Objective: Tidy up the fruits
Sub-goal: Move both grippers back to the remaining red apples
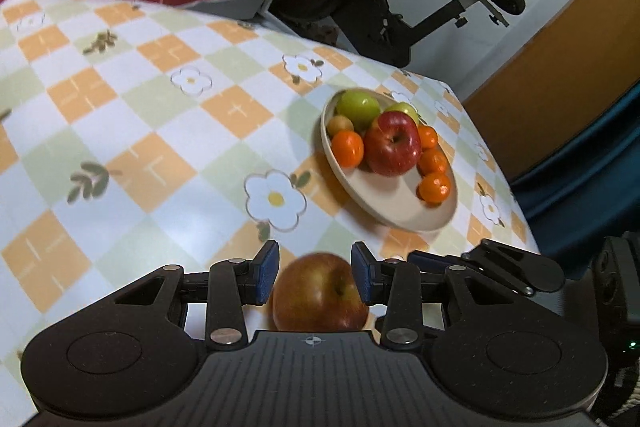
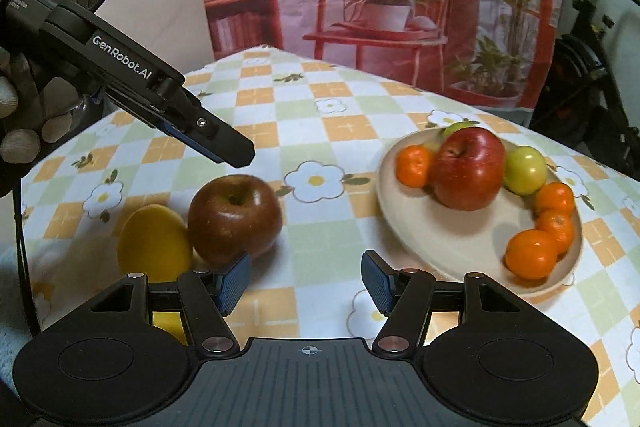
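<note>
Two fruits lie loose on the table (image 2: 320, 155): a dark red apple (image 2: 235, 217) and, touching it, a yellow fruit (image 2: 154, 245). Picking up that apple looks like the step in hand. The left tool (image 1: 315, 273) hangs over it, jaws apart on either side, blue pads (image 1: 267, 273) near its skin; contact cannot be told. Next it should close gently, lift, and carry. The right tool (image 2: 306, 283) gapes wide, holding nothing. Farther off, the cream plate (image 2: 404, 223) carries a red apple (image 2: 468, 167), green apples and tangerines.
</note>
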Motion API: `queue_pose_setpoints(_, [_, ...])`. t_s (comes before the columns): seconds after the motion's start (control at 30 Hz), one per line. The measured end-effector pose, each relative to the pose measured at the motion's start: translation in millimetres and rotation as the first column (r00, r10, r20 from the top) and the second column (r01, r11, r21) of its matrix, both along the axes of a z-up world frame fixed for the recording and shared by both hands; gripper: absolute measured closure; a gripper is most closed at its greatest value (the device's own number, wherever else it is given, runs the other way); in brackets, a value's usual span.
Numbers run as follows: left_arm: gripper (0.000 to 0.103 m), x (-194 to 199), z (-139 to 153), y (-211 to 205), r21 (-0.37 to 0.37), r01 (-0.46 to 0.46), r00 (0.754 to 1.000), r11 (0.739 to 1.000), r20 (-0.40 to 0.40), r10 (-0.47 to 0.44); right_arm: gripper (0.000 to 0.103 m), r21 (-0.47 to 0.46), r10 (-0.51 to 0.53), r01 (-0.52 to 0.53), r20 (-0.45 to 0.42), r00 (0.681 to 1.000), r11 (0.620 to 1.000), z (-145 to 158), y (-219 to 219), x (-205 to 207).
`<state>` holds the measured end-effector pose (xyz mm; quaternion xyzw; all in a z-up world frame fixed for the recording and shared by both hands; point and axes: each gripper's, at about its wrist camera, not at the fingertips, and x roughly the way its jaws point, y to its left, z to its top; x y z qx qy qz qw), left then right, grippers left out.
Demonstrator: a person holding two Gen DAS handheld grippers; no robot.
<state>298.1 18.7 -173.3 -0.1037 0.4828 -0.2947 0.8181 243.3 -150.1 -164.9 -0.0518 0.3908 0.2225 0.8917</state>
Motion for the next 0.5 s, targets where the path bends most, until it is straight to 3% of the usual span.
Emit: queue_pose_setpoints(0.5, [0.061, -10.6, -21.3, 7.5, -0.035, 0.001, 0.998, 0.999, -0.061, -0.003, 0.046, -0.062, 0.124, -0.126, -0.032, 0.992, 0.990, -9.9, 22.8, 0.9])
